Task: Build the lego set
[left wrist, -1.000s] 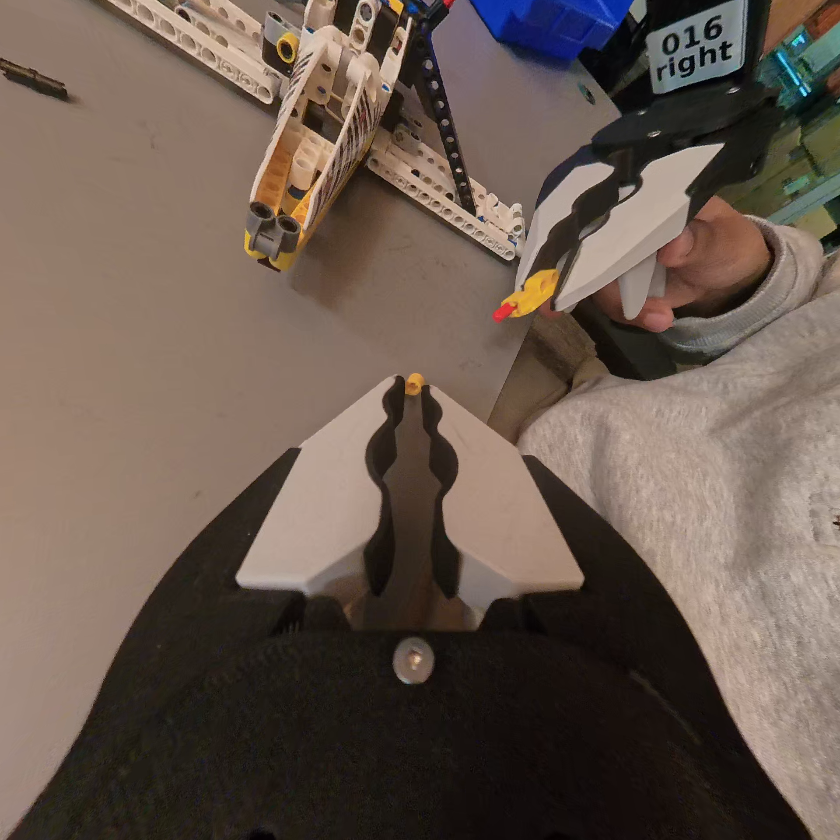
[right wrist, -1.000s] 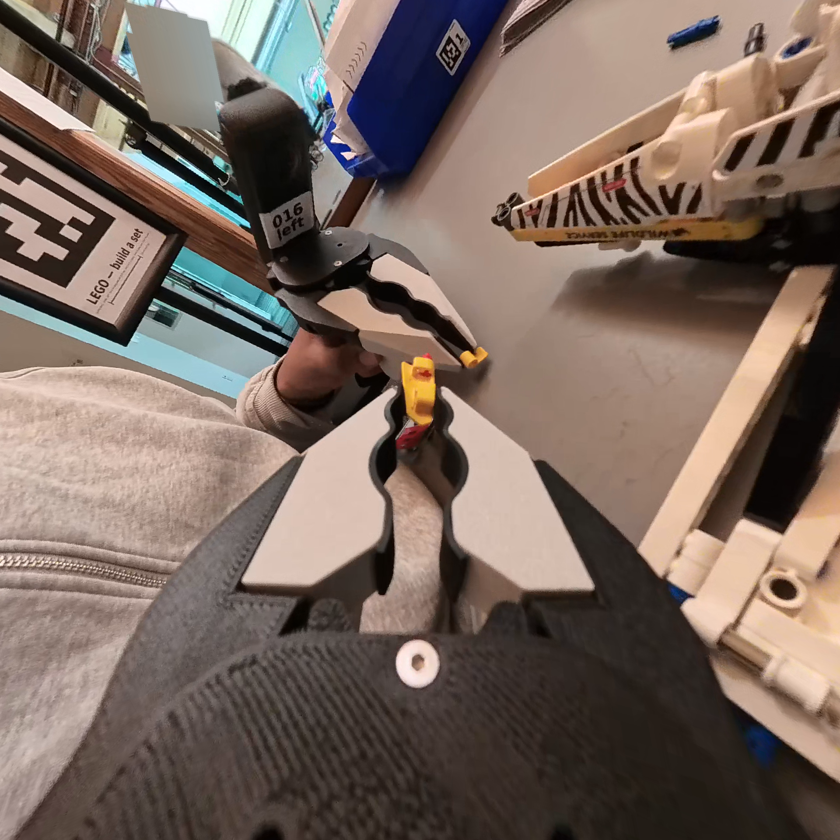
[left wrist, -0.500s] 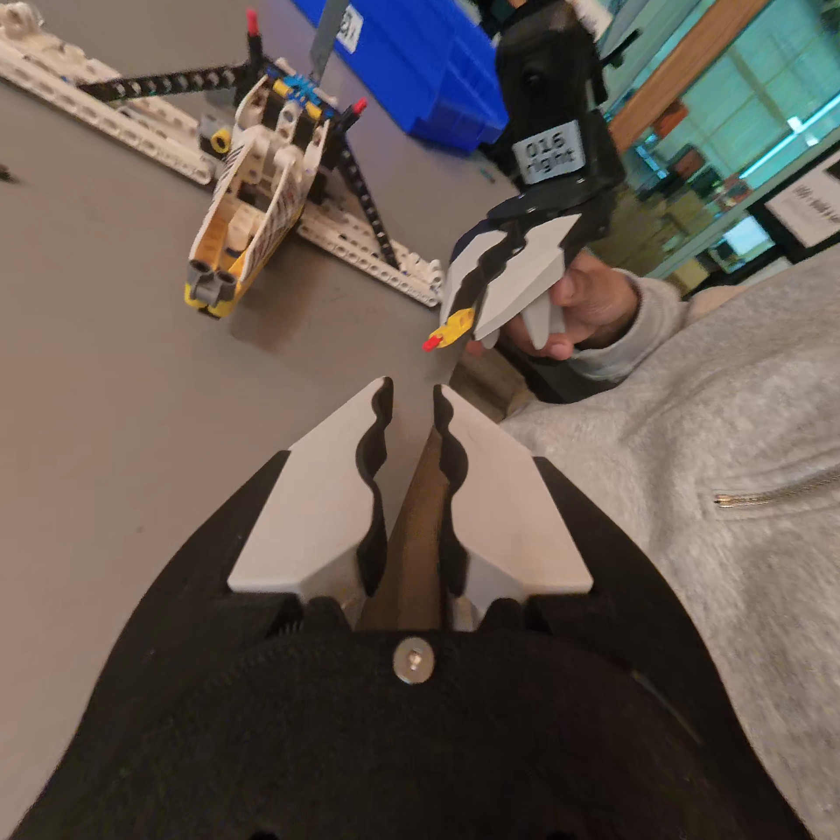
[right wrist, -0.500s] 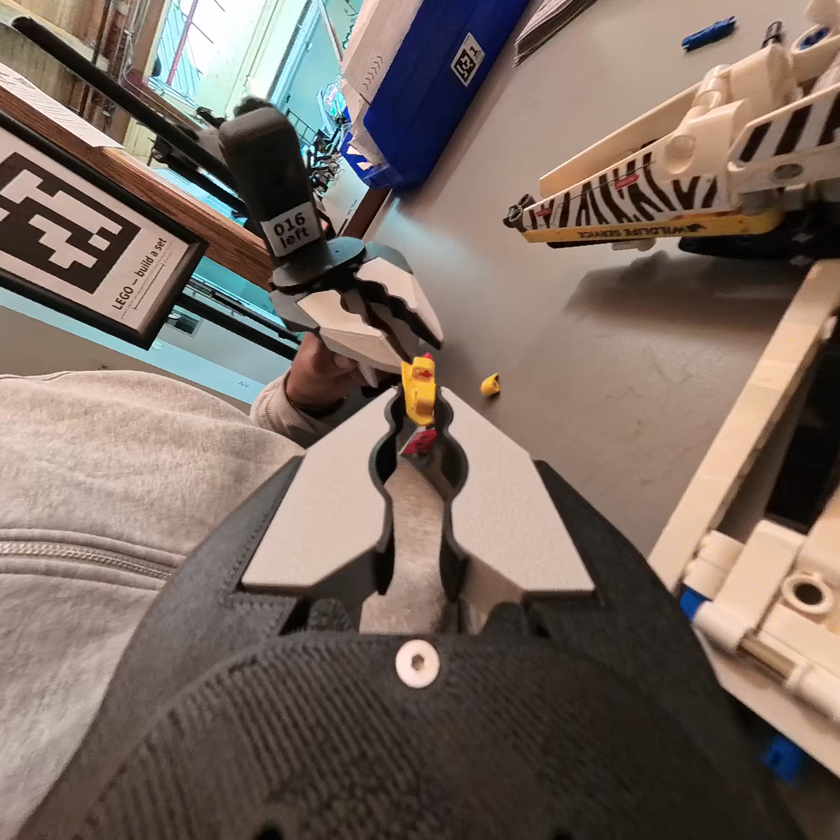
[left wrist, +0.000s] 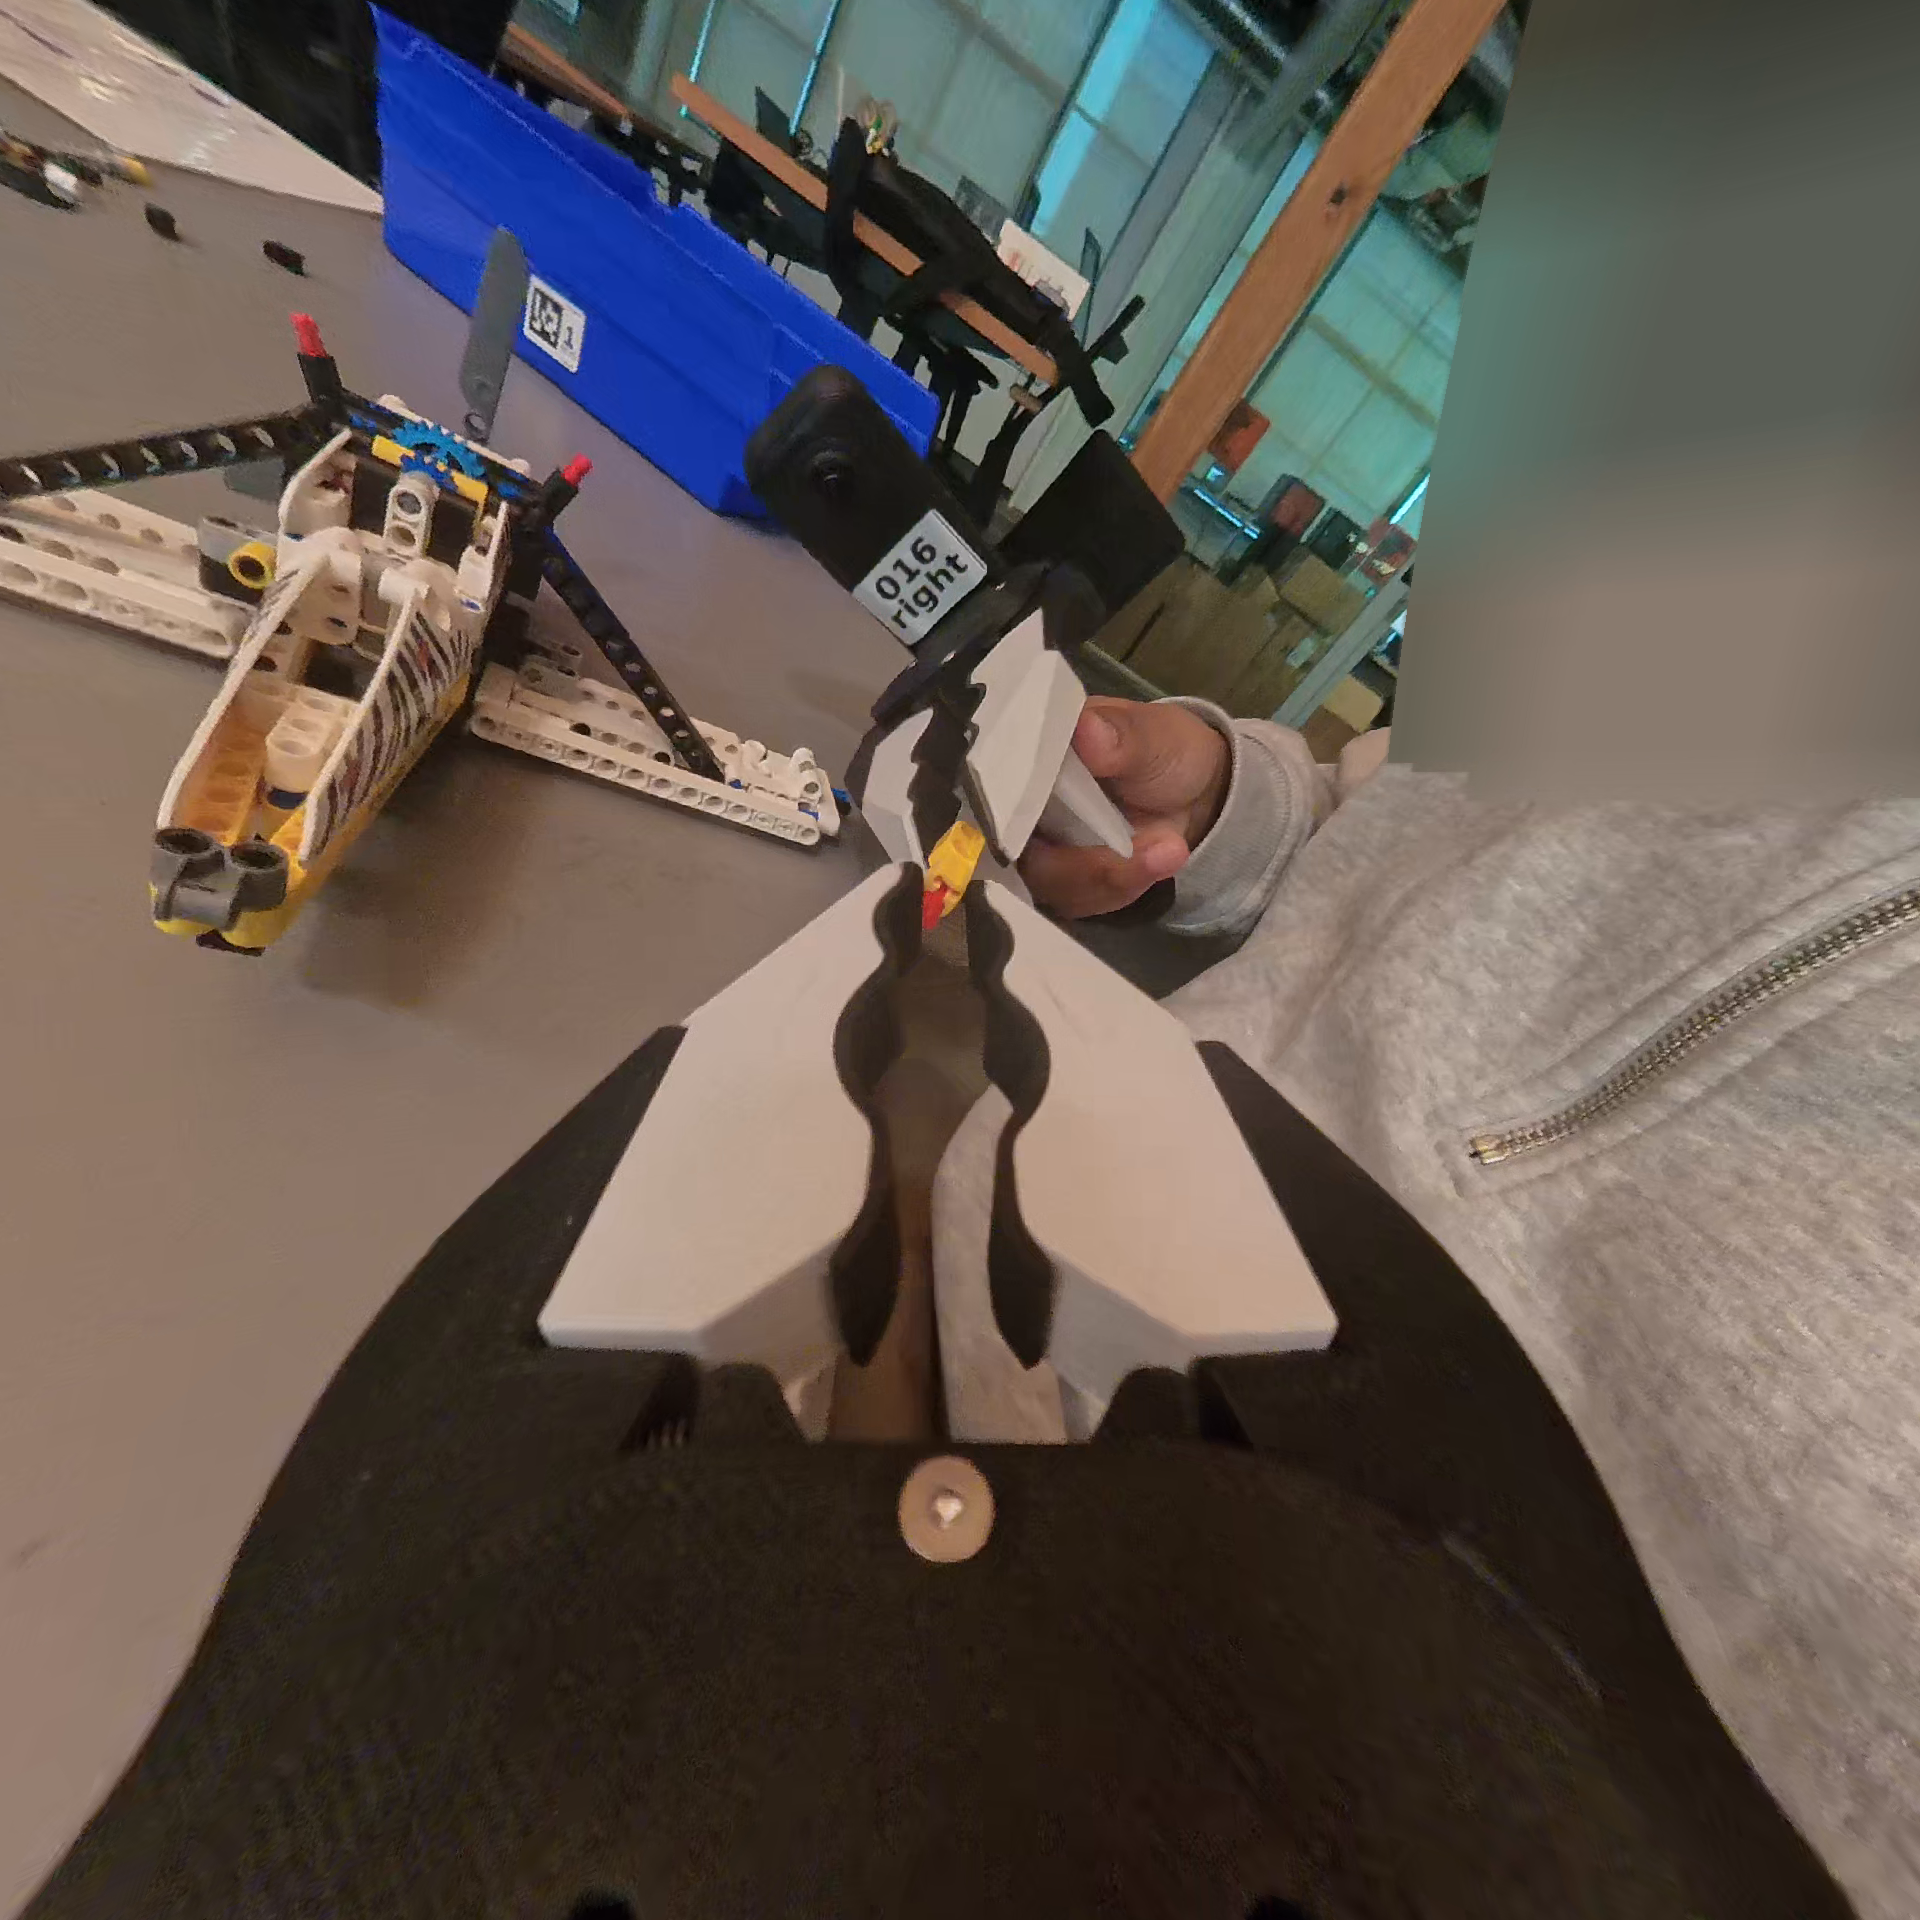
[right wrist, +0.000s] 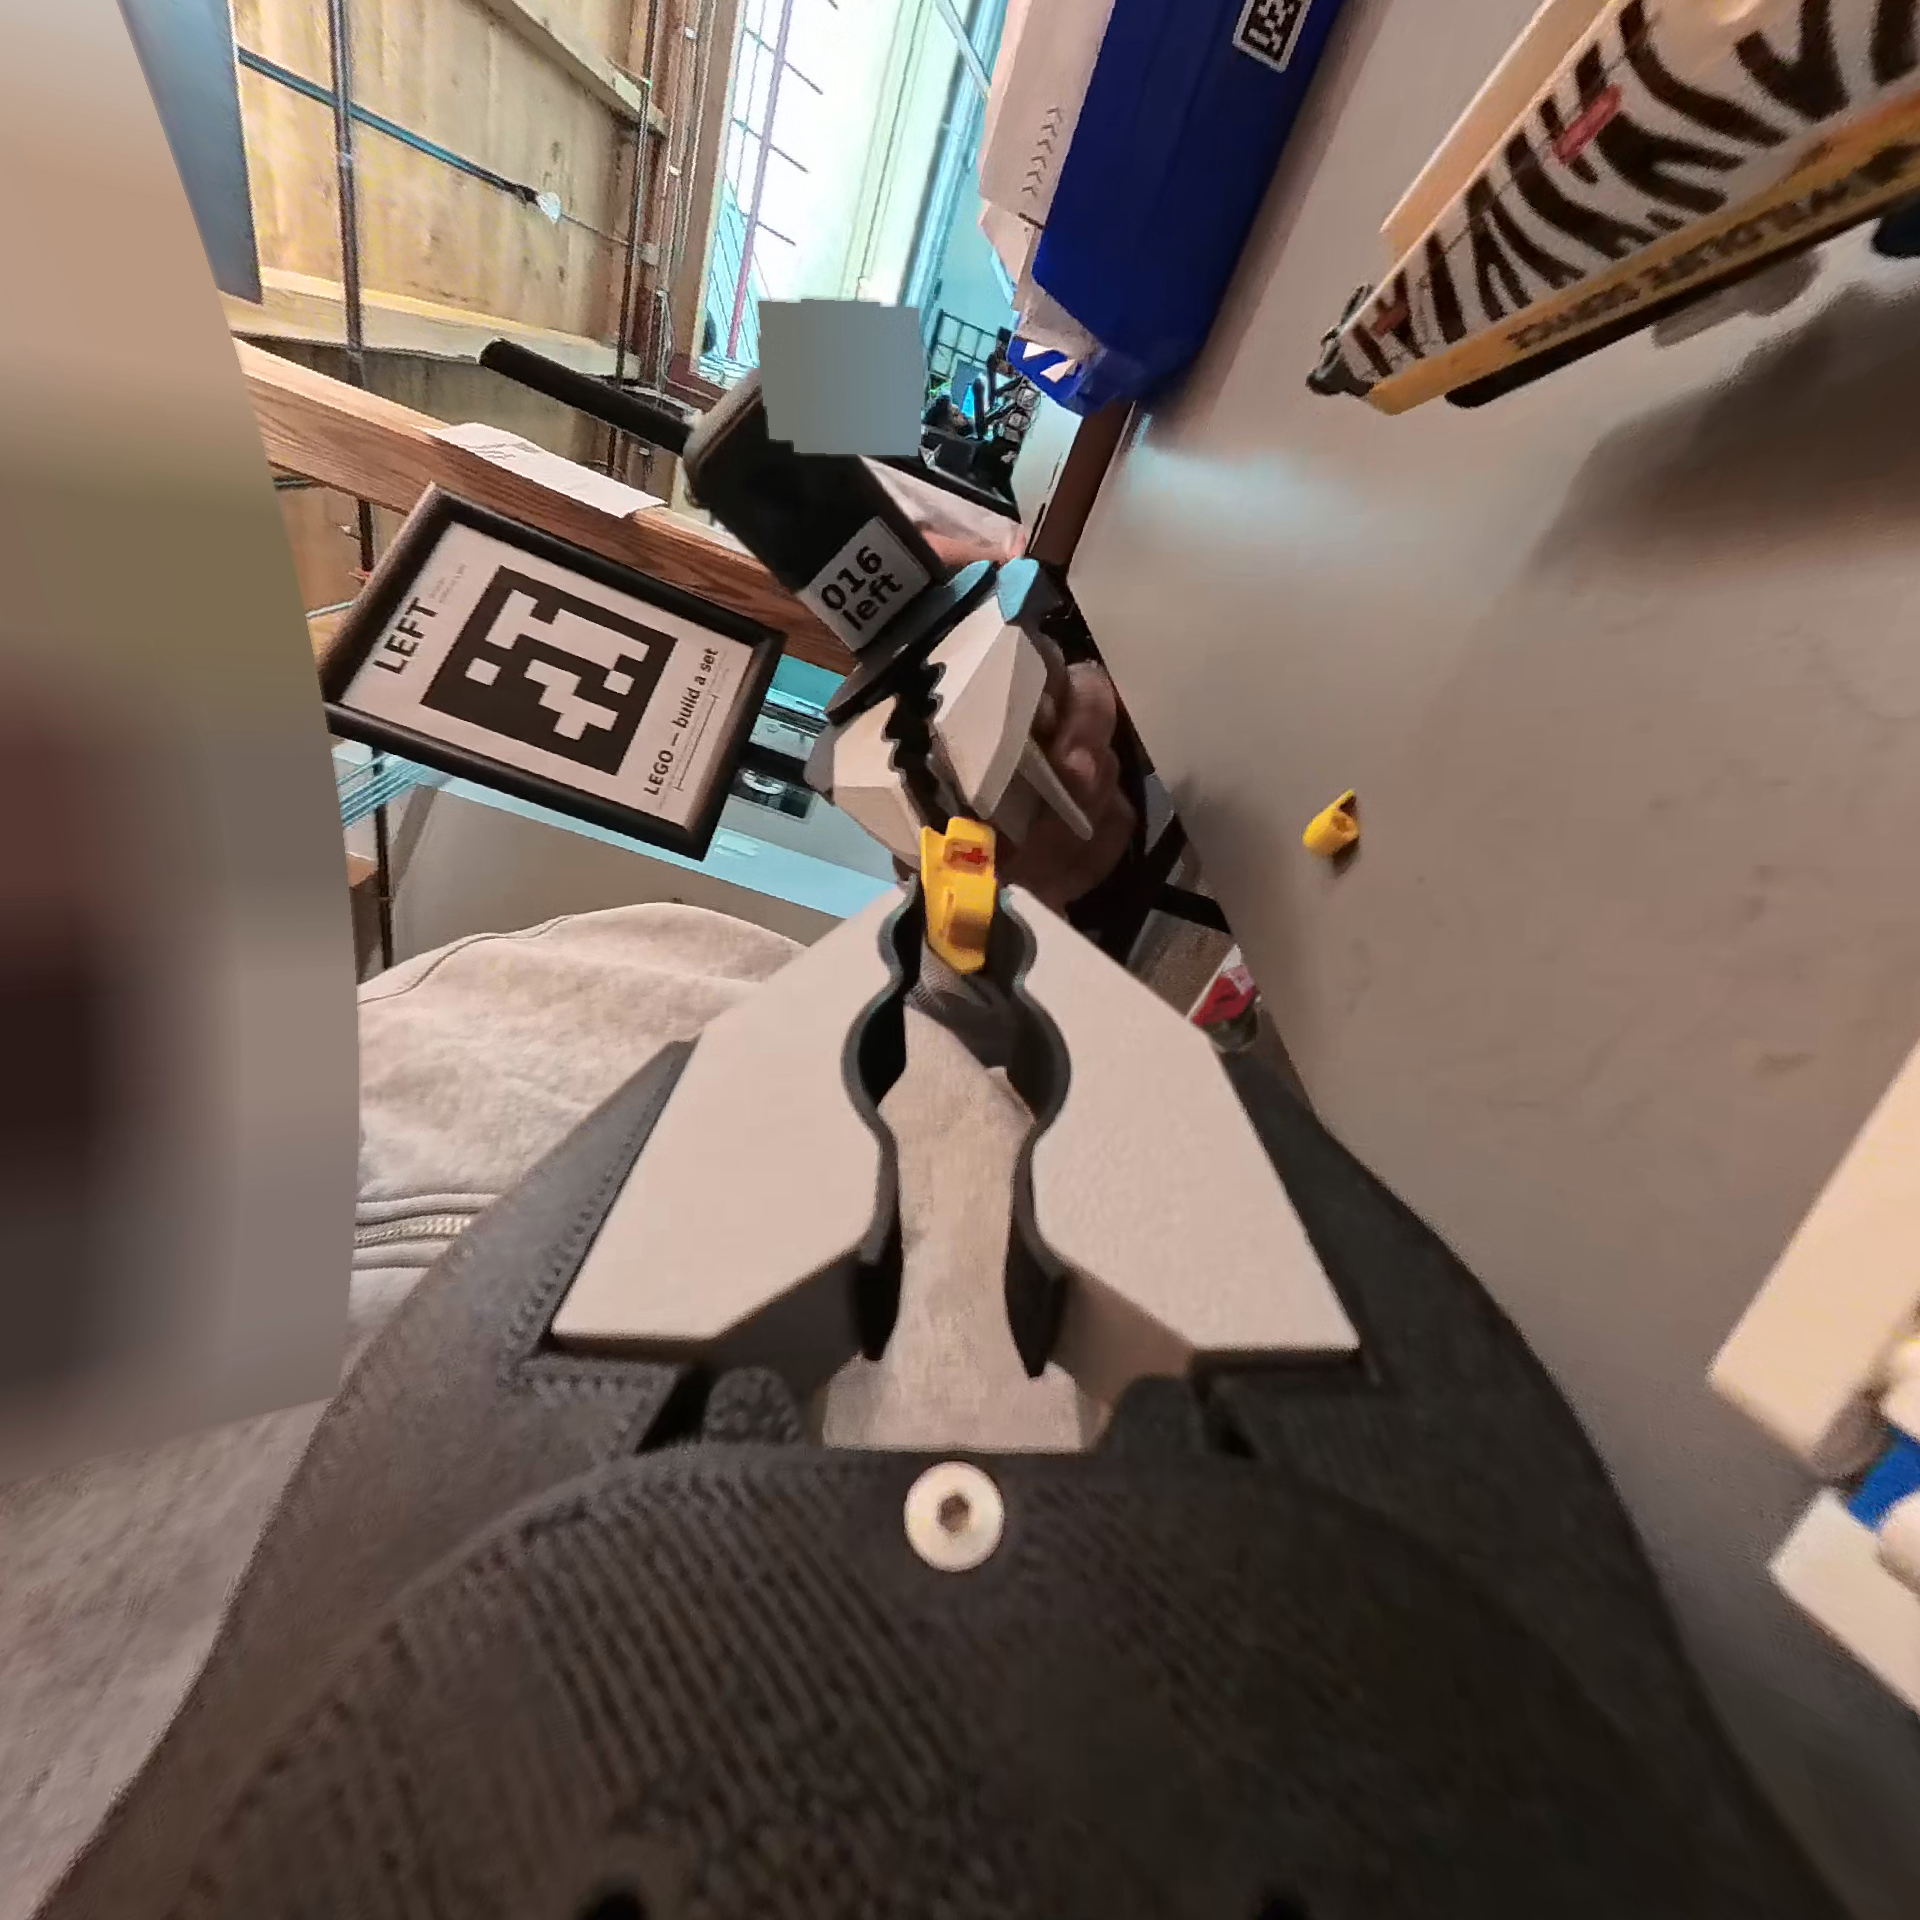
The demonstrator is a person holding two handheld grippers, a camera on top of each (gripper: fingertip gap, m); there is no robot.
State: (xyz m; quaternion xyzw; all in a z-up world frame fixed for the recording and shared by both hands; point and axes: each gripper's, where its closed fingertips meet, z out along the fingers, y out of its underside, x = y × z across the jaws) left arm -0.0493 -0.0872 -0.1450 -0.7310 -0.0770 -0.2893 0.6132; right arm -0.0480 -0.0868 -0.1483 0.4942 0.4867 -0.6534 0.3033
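My right gripper [right wrist: 956, 920] is shut on a small yellow piece [right wrist: 958, 883] with a red pin in it, held in the air off the table's near edge. My left gripper [left wrist: 938, 896] faces it tip to tip with its jaws a little apart. The red end of the yellow piece [left wrist: 951, 857] sits between my left fingertips. In the left wrist view the right gripper [left wrist: 935, 821] points down at me. In the right wrist view the left gripper [right wrist: 930, 821] touches the top of the piece. A small loose yellow part [right wrist: 1330, 823] lies on the grey table [right wrist: 1558, 727].
The zebra-striped white and yellow model [left wrist: 332, 665] lies on the table [left wrist: 208, 1143] to the left, with white beams [left wrist: 644, 738] beside it; it also shows in the right wrist view [right wrist: 1621, 208]. A blue bin [left wrist: 644, 301] stands behind. A grey sweatshirt [left wrist: 1558, 1143] fills the right. The tips of both grippers are at nearly the same place.
My left gripper let go of the small yellow part, which now lies on the table. It rose and moved right until its tips reached the yellow piece in the right gripper.
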